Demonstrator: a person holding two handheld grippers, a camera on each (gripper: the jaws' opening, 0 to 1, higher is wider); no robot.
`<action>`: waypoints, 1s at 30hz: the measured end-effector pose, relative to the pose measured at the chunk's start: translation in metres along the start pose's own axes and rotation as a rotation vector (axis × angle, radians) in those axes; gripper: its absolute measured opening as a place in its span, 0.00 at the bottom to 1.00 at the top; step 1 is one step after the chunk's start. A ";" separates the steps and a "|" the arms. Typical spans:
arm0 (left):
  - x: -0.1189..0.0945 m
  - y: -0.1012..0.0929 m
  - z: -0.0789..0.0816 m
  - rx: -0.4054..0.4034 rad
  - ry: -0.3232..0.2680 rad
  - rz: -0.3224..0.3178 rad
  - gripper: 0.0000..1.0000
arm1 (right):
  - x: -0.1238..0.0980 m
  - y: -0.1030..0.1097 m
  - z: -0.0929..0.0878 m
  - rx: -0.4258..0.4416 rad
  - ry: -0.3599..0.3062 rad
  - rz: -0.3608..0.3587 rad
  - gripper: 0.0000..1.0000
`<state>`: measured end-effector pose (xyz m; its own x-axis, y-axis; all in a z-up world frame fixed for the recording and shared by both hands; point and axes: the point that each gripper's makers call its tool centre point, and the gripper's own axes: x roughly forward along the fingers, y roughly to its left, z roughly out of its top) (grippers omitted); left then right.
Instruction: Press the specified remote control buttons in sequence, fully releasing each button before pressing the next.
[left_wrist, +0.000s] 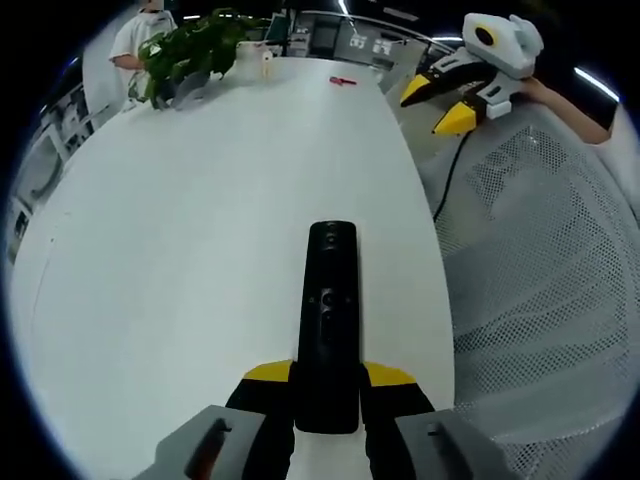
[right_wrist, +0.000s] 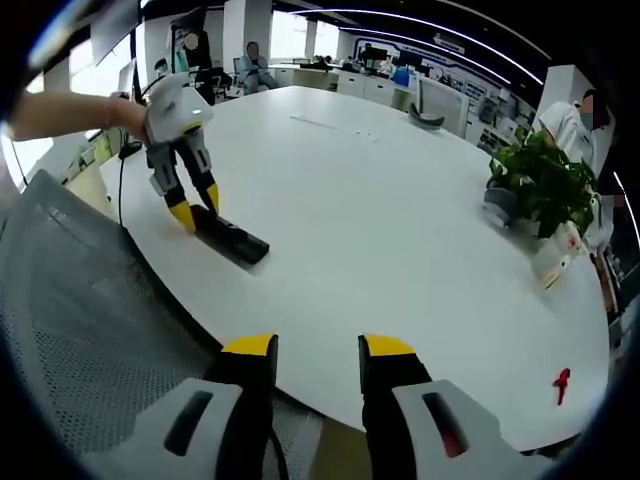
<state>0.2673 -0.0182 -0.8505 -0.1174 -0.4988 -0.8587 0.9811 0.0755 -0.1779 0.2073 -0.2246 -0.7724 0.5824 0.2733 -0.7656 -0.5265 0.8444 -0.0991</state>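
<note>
One black remote (left_wrist: 330, 320) clamped in left claw (left_wrist: 328, 378), right claw (right_wrist: 316, 348) parted

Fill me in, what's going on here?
A person holds a gripper in each hand at a white table. The left gripper is clamped on the near end of a black remote lying on the table close to its edge. The right gripper is open and empty, off the table edge, over a mesh chair. Nothing touches the remote's buttons yet. A potted plant and a small red item sit further along the table.
</note>
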 end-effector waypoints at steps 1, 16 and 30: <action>0.000 0.000 0.000 -0.001 -0.003 0.001 0.25 | 0.000 0.000 0.000 0.000 -0.001 0.000 0.33; 0.001 -0.009 -0.001 0.000 -0.006 -0.012 0.25 | 0.000 -0.001 0.000 0.000 -0.002 -0.002 0.33; 0.003 -0.012 -0.003 0.080 0.021 0.039 0.25 | 0.000 -0.001 0.002 -0.001 -0.010 -0.002 0.32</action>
<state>0.2549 -0.0182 -0.8525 -0.0812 -0.4789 -0.8741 0.9941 0.0249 -0.1060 0.2086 -0.2247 -0.7710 0.5895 0.2763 -0.7591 -0.5261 0.8444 -0.1011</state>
